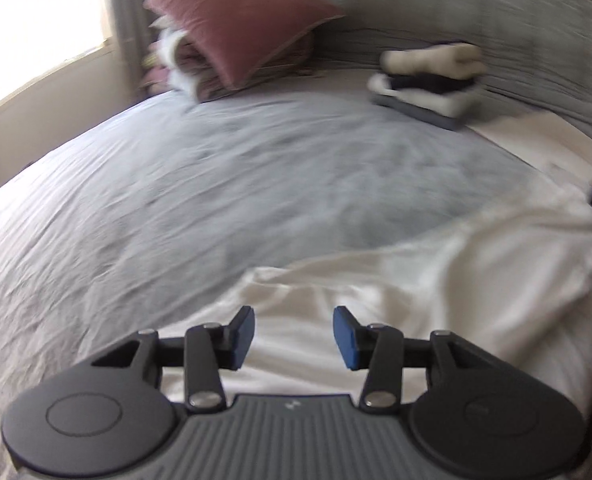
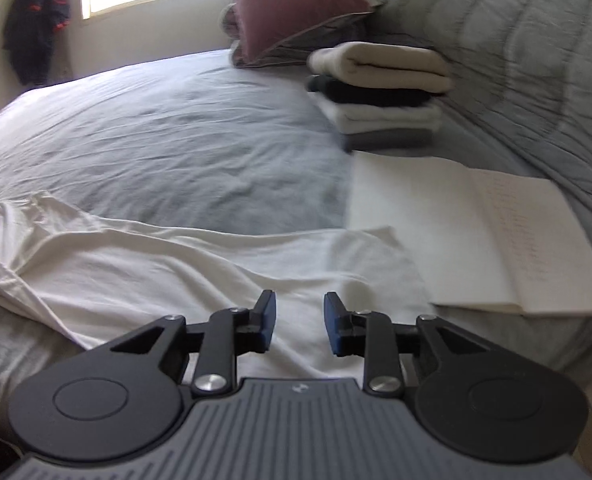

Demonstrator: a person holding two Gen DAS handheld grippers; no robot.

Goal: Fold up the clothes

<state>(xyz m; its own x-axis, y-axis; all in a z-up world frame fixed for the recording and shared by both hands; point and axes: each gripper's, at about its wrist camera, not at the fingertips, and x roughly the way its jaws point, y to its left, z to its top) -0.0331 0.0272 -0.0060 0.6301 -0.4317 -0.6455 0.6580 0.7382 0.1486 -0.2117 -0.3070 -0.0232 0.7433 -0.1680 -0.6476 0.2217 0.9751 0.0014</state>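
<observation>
Beyond the limp white cotton shirt [image 2: 200, 264] lying rumpled and unfolded sits a finished stack of folded clothes [image 2: 379, 96], while left gripper [image 1: 294, 338] and right gripper [image 2: 299, 324] hover over it released, grasping nothing.

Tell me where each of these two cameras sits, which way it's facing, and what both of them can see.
Left wrist: on the left gripper, facing across the bed; its open fingers show over the white garment.
Right wrist: on the right gripper, facing the same way; open fingers over the garment, white folded sheet to the right.
Shared: garment, pink pillow, folded stack.
</observation>
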